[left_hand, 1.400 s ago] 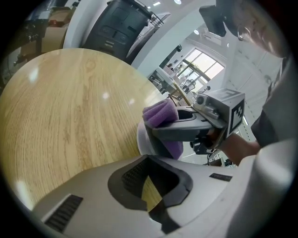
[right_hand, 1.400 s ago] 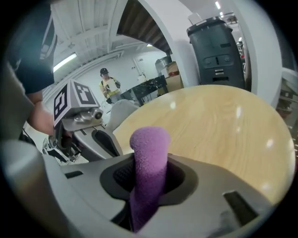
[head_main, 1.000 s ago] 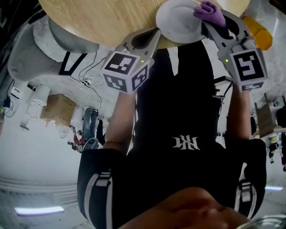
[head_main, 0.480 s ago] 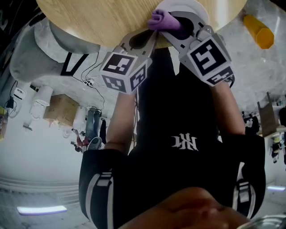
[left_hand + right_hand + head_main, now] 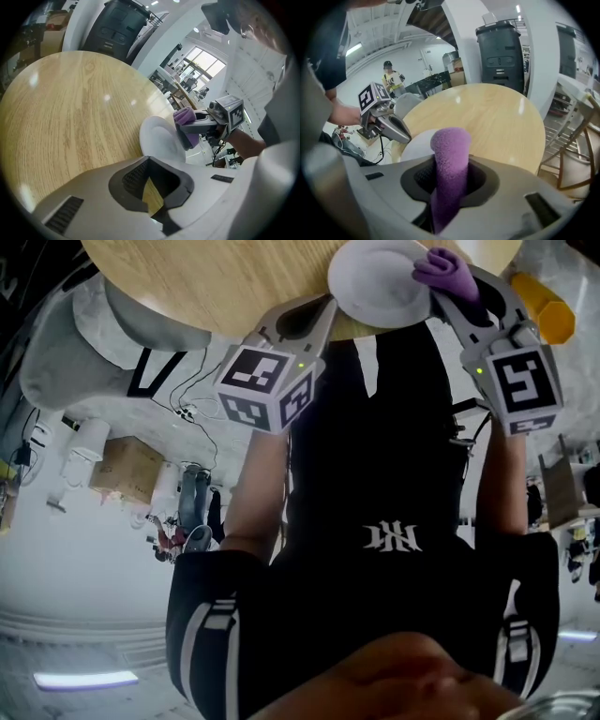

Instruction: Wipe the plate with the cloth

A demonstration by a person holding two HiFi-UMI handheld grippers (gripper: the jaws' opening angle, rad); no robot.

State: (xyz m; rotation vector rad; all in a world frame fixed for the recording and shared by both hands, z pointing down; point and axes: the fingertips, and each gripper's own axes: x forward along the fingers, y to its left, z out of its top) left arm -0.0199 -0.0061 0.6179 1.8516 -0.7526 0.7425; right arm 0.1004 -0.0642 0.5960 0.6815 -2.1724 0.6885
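The left tool [image 5: 324, 310] was clamped shut on the left rim of the plate [image 5: 375, 282], holding it at the edge of the surface [image 5: 216, 282] nearest the person. The right tool [image 5: 459, 289] gripped the purple cloth [image 5: 448, 268], whose bunched end touched the plate's right side, opposite the left tool.

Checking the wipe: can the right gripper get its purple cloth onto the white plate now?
Probably yes: the right gripper's purple cloth sits at the white plate's edge, nothing between them.
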